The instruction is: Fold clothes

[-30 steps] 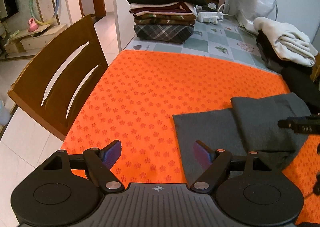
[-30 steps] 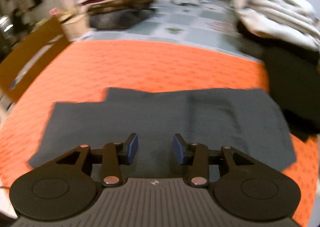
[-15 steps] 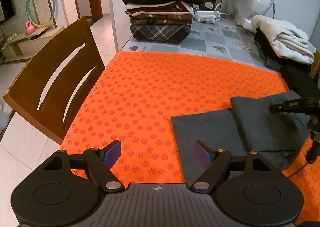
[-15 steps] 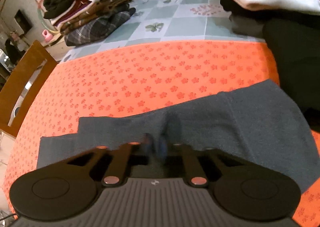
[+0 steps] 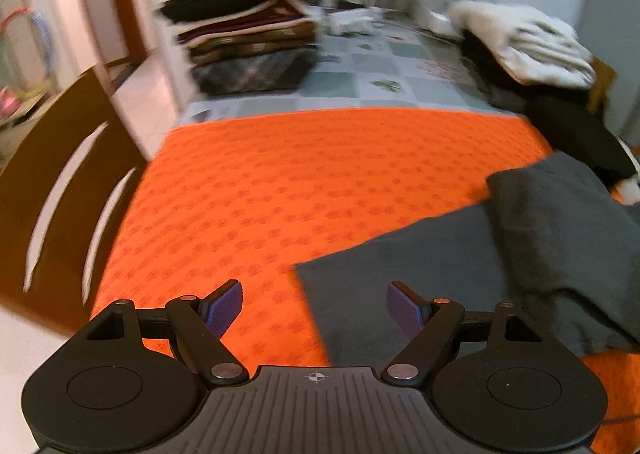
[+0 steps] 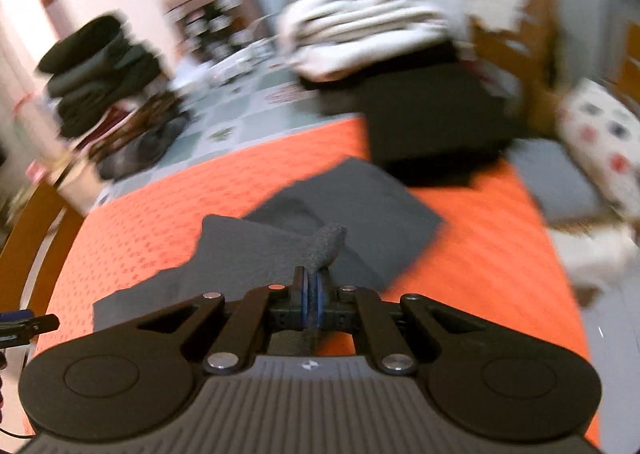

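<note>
- Orange, flower-printed mat [image 5: 320, 189] covers the near end of the table, and the dark grey garment [image 5: 440, 274] lies on its right-hand part, partly folded, with one layer doubled over the right side.
- The left gripper [image 5: 314, 308] hangs above the mat's near edge with its blue-padded fingers [image 5: 224, 306] spread wide, nothing between them; the garment's near left corner sits just under and between the pads, closer to the right one.
- The right gripper [image 6: 311, 294] has its pads pressed together on a bunched ridge of that grey garment [image 6: 320, 209], which pokes up just past the fingertips; the cloth around the pinch is lifted and creased, while the far portion lies flat on the mat [image 6: 160, 221].
- From the right wrist view, a bit of the left tool's black hardware [image 6: 24, 328] shows at the left edge, near the garment's left end.
- Behind the mat, on a checked tablecloth [image 5: 376, 69], stands a tall stack of folded clothes [image 5: 248, 17], dark pieces on top and a plaid one at the bottom.
- To the right lies a heap of unfolded things: a cream garment [image 5: 524, 41] on top of black ones [image 5: 576, 133], the black cloth spilling onto the mat's far right corner, close to the grey piece.
- A wooden chair [image 5: 60, 213] stands at the table's left side.
- Both views are smeared by motion, so small items at the back of the table cannot be told.
</note>
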Demonstrator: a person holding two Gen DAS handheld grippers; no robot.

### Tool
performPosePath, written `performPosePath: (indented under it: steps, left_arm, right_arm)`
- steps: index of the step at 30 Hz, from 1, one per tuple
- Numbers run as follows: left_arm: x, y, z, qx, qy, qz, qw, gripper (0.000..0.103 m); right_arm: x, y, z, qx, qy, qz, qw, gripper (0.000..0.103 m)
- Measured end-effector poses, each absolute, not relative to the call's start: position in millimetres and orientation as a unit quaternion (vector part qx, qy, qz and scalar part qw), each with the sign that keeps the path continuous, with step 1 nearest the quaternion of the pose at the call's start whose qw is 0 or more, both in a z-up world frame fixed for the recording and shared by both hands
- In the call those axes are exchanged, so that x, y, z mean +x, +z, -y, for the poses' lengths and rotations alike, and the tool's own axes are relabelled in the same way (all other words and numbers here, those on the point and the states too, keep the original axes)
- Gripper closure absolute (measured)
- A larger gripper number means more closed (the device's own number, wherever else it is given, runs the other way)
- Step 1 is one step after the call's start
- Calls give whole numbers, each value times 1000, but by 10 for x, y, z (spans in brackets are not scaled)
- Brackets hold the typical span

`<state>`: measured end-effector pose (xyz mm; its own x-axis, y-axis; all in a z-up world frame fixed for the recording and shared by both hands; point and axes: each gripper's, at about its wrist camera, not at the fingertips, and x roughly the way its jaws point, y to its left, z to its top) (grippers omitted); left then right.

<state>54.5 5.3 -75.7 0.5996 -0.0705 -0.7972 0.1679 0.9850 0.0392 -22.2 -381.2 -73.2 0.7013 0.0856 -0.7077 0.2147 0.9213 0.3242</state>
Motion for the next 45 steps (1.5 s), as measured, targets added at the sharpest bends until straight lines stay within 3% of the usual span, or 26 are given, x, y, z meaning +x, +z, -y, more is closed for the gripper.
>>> performPosePath:
  steps: [10,15,17,22,33,40,45]
  left_arm:
    - [839,-935,713,131,-171,-429,877,22]
    - [1044,-1042,946,152,-205,-422,870,22]
    - [1139,-1091,1013,160,-219,-420,866,22]
    - [1427,-1206,1206,160,-264,-425,851,28]
    - [1903,-1390,1836,182,-376,-398,817,33]
    - [2149,-1565,2169,193,-439,-395,783,48]
    - [2284,-1625,2321,179,-474,-395,766,52]
  right_arm:
    - [-1839,-950,3994,271,-206,-436,833,98]
    - [-2089,-1152,3912,279,-195,-490,802,97]
    - [-2088,-1119,3857,252,-201,-494,808,91]
    - [-1873,-897,3912,192,-183,-459,848,60]
    - [-633,-933,4150,157,-79,-414,893,47]
    - [40,-1148,4201,158,-32,-415,895,44]
    - [316,-1294,4234,175,-19,-413,894,44]
